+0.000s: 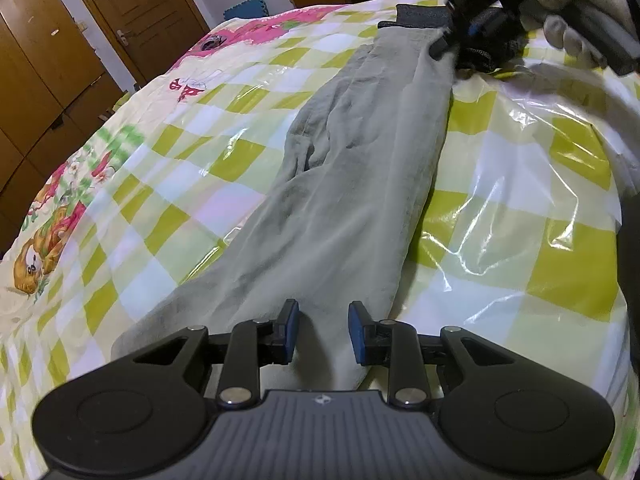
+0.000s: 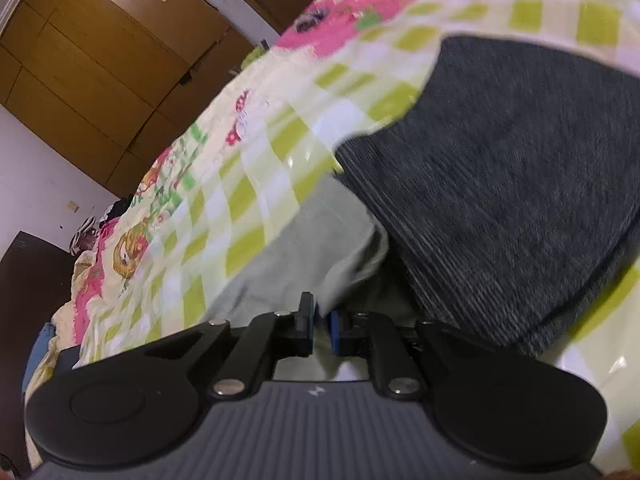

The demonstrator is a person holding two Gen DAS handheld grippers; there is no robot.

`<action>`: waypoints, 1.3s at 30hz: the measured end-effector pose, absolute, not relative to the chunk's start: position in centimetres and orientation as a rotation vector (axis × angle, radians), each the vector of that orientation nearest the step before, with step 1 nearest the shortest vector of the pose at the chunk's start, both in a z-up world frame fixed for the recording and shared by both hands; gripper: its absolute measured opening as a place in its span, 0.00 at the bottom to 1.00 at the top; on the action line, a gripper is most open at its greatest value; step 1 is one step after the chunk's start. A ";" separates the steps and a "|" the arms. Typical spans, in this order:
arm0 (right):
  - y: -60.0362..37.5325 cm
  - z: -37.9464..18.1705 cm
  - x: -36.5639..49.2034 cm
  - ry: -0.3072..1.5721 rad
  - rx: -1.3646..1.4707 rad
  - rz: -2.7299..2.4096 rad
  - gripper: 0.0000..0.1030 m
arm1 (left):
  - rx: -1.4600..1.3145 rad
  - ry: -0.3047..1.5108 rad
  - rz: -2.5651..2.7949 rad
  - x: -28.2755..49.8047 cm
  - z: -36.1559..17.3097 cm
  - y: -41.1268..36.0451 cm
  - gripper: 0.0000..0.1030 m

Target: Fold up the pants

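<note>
Left gripper held low, blue-padded jaws parted, right gripper opposite in a white-gloved hand, jaws pinched nearly together

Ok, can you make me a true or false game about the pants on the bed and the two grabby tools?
1. The pants are light grey. True.
2. The pants lie on a plain blue sheet. False: the bed cover has yellow-green and white checks with cartoon pictures.
3. The left tool is open above one end of the pants. True.
4. The right tool is wide open and holds nothing. False: its fingers are closed on the grey fabric.
5. The dark grey band is at the right tool's end of the pants. True.
</note>
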State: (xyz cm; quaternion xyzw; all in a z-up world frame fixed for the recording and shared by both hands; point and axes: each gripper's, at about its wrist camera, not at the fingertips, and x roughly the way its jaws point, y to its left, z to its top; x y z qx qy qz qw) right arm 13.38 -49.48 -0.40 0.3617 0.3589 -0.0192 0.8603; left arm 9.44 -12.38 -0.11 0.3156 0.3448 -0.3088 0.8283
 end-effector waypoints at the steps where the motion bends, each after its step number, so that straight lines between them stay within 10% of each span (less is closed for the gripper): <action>1: -50.4 -0.9 13.2 0.751 0.763 -0.082 0.09 | 0.673 0.732 -0.657 9.5 -0.1 -12.5 0.41; 6: -52.7 -1.8 13.2 0.728 0.856 -0.104 0.00 | 0.687 0.727 -0.670 10.0 -0.3 -13.6 0.41; 12: -50.1 -0.3 13.6 0.689 0.841 0.032 0.25 | 0.698 0.726 -0.683 10.2 -0.3 -14.1 0.42; 15: -49.1 0.2 14.6 0.656 0.814 0.046 0.04 | 0.700 0.734 -0.670 10.4 -0.2 -14.0 0.45; 26: -46.4 11.0 18.6 0.383 0.821 0.326 0.03 | 0.686 0.725 -0.630 10.4 1.2 -12.9 0.46; 39: -50.7 -3.2 15.1 0.695 0.853 -0.094 0.00 | 0.665 0.765 -0.670 10.1 -0.5 -13.3 0.47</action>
